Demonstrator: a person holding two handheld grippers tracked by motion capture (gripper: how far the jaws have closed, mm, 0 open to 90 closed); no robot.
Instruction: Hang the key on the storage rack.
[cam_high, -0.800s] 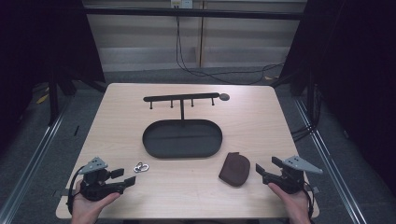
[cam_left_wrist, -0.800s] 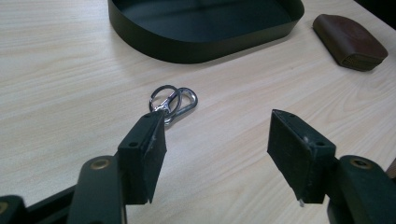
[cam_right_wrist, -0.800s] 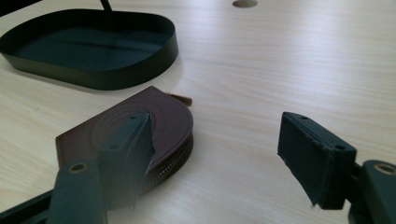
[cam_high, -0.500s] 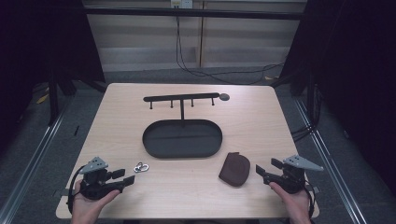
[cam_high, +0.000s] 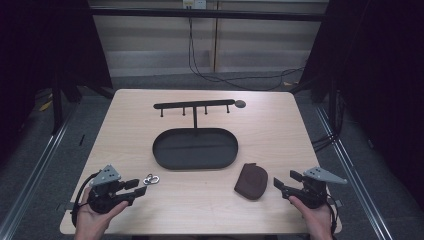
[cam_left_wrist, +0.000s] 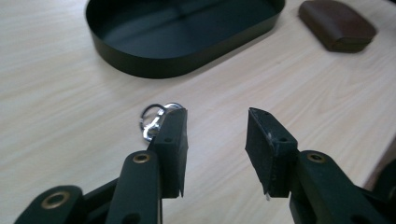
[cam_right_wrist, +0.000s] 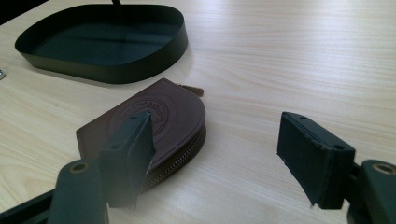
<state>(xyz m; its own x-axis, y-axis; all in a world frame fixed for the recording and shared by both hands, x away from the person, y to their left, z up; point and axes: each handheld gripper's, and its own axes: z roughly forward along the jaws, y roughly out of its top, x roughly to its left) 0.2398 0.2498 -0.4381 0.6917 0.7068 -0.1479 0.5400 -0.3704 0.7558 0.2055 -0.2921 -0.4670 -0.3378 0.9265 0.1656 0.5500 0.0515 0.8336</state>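
**Brown leather pouch and key clip await pickup**

Brown and soft-looking, the zip pouch (cam_right_wrist: 149, 126) lies flat near the table's (cam_high: 280, 130) front edge, just ahead of the right gripper (cam_high: 284, 181), whose jaws stand wide and empty. It should be light; gripping across its thick zipped edge looks safest. The left gripper (cam_high: 139, 187), jaws apart, points at a small, likely slippery metal clip (cam_left_wrist: 154, 120). Bare wood separates both from the black tray (cam_high: 162, 157).

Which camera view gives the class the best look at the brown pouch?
The right gripper view: the brown pouch lies close, showing its embossed round stamp and zip edge. The high view shows it small on the table; the left gripper view catches it at the top right corner.
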